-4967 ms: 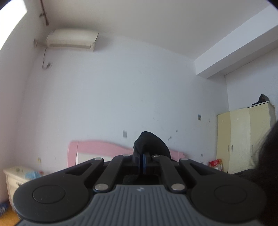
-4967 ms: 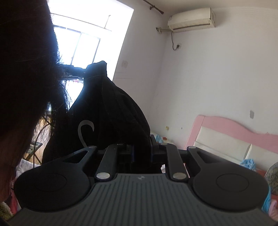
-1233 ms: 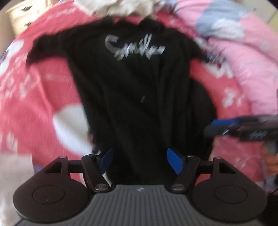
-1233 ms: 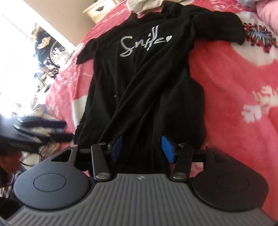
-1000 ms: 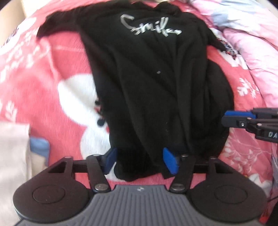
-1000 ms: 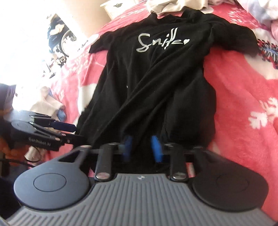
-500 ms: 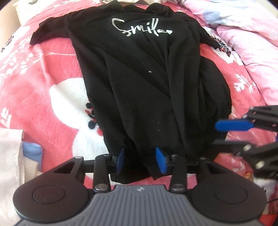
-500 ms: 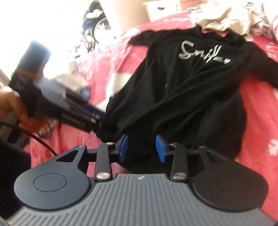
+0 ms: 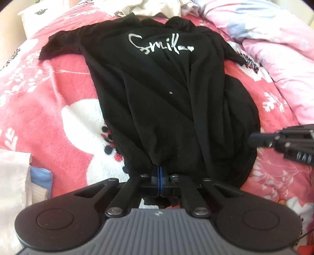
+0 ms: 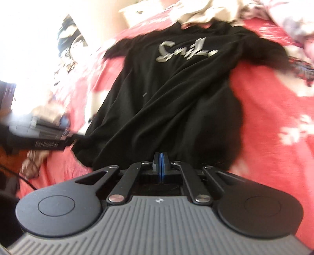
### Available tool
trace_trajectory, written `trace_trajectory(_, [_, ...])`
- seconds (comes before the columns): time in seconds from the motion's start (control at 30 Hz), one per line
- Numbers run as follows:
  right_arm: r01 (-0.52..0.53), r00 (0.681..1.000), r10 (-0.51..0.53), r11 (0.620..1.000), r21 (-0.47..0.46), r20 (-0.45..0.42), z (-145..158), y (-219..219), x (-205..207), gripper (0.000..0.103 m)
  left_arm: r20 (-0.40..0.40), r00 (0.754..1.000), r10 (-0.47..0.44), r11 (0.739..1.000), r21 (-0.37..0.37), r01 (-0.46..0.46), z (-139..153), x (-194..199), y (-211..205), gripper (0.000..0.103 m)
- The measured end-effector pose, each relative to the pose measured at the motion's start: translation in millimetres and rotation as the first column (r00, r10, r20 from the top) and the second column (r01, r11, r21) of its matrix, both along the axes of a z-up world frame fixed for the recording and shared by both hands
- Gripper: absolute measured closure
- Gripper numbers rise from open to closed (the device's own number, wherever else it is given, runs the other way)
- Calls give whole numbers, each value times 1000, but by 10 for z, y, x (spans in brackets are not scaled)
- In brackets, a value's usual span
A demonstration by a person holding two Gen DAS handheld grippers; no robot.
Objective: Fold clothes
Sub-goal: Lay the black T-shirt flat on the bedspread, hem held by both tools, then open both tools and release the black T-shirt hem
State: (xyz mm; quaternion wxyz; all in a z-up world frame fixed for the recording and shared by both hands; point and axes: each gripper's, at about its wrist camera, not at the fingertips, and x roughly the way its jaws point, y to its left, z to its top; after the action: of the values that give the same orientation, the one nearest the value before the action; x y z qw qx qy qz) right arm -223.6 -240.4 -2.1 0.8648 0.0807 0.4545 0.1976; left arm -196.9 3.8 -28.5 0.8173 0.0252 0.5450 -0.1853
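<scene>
As both grippers pinch, black tee (image 9: 166, 94) hem btwn fingers (image 9: 159, 177)

A red blanket (image 9: 64, 82) with white flowers and a big white patch covers the bed, under and ahead of the tongs. A pink quilt (image 9: 274, 51) lies far ahead to the right. Pale clothes (image 9: 157, 6) are piled far ahead. A white cabinet (image 9: 41, 14) stands far left.

You have the T-shirt (image 9: 166, 94) spread on the bedspread (image 9: 58, 82), collar toward 12 o'clock. Your left gripper (image 9: 159, 176) sits at its hem, 6 o'clock; your right gripper (image 9: 255, 140) at 3; pale clothes (image 9: 157, 7) beyond the collar.
</scene>
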Motion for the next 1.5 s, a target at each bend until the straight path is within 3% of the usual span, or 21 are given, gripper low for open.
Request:
trace_trajectory(0.27, [172, 984, -170, 984, -37, 52, 155, -460, -13, 103, 9, 1000, 9, 1000, 2, -9, 37, -29, 43, 102])
trace_trajectory(0.43, [255, 967, -252, 964, -71, 40, 104, -657, -32, 103, -4, 1000, 11, 1000, 15, -11, 11, -31, 60, 102])
trace_trajectory(0.53, [246, 969, -244, 967, -66, 32, 63, -669, -60, 103, -16, 1000, 10, 1000, 24, -9, -15, -28, 69, 102])
trace_trajectory(0.67, [138, 989, -138, 990, 13, 58, 96, -562, -77, 99, -25, 1000, 7, 999, 37, -6, -45, -24, 38, 102])
trace_trajectory(0.8, [13, 993, -18, 999, 46, 116, 116, -355, -84, 60, -16, 1000, 3, 998, 55, -2, -17, -46, -17, 102])
trace_trajectory(0.93, [-119, 987, 117, 993, 15, 108, 1, -144, -83, 50, 9, 1000, 8, 999, 41, -8, 44, -97, -23, 102])
trace_trajectory(1.0, [-173, 981, 176, 984, -41, 78, -121, -20, -60, 51, 24, 1000, 9, 1000, 29, -10, 87, -112, 14, 102])
trace_trajectory(1.07, [-187, 980, 195, 971, -147, 39, -258, 70, -38, 78, 41, 999, 9, 1000, 21, -10, 145, -115, 68, 102])
trace_trajectory(1.1, [-170, 984, 178, 967, -188, 26, -293, 76, -28, 103, 49, 999, 10, 1000, 17, -11, 174, -117, 96, 102])
trace_trajectory(1.23, [-9, 1000, 12, 987, -162, 16, -205, -224, 10, 103, 83, 996, 12, 1000, 0, -12, 291, -125, 205, 102])
trace_trajectory(1.43, [186, 982, -171, 943, -274, 79, -29, -632, 136, 103, 116, 992, 54, 998, 21, -57, 329, 16, 469, 102])
trace_trajectory(1.5, [199, 979, -182, 948, -251, 89, -12, -690, 147, 103, 122, 989, 80, 995, 41, -85, 300, 110, 588, 101])
